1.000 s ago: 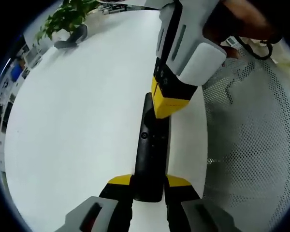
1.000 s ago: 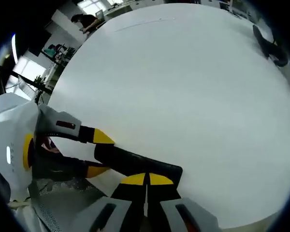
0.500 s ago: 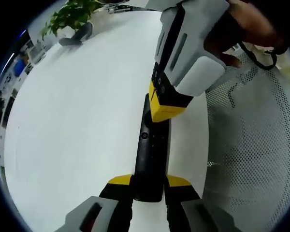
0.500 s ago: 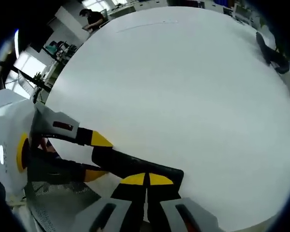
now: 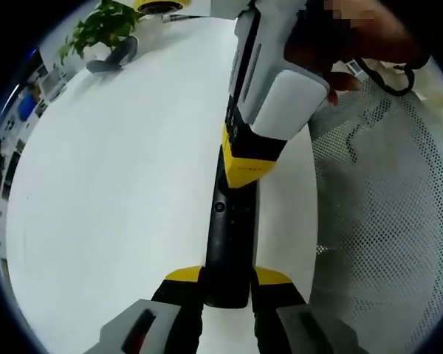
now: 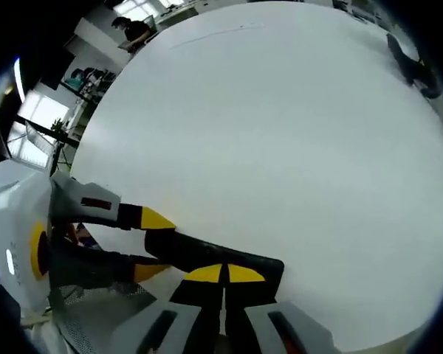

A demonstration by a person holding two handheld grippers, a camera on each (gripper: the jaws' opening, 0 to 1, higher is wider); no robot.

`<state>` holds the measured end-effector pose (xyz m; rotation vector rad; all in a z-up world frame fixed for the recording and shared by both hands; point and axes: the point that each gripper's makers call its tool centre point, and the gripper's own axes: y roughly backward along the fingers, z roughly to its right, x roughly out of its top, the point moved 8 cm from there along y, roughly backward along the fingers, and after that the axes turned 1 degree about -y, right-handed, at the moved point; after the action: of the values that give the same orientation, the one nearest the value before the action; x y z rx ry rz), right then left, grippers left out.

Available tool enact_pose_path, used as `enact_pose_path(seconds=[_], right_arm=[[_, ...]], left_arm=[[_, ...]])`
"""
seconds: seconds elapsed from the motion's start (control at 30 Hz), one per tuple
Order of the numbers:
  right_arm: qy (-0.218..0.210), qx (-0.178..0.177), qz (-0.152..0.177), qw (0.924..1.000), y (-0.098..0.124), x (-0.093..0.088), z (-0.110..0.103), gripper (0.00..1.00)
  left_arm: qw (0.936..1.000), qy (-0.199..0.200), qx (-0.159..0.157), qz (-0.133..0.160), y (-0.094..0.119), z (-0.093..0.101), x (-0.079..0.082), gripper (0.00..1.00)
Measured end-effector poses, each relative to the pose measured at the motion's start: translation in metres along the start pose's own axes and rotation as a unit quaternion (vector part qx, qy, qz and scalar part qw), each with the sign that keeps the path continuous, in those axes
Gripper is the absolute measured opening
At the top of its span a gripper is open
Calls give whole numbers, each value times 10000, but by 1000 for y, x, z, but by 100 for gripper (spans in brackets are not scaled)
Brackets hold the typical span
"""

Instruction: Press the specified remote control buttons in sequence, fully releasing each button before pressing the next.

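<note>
Remote pinned over the white round surface.
The left claw clamped the long black remote control, pointing straight ahead; the right claw, tips together, pressed its top.

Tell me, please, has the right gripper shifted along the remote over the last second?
Yes. In the left gripper view, the right gripper has slid up the remote, away from its round button.

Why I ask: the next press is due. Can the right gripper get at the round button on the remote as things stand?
Probably yes: the right gripper sits shut on the remote, beside the round button, with nothing between.
</note>
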<state>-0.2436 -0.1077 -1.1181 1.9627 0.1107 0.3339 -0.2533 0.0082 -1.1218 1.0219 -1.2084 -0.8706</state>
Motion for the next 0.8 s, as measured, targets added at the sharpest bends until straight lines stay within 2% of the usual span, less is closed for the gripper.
enact_pose_path(seconds=[0.23, 0.33, 0.8], right_arm=[[56, 168, 59, 9998, -1, 7, -9, 0], [137, 122, -21, 9998, -7, 9, -11, 0], [266, 130, -118, 9995, -9, 13, -16, 0]], left_arm=[[10000, 29, -8, 55, 0, 0, -1, 24], [10000, 26, -5, 62, 0, 0, -1, 24], [9999, 77, -13, 136, 0, -1, -2, 24]])
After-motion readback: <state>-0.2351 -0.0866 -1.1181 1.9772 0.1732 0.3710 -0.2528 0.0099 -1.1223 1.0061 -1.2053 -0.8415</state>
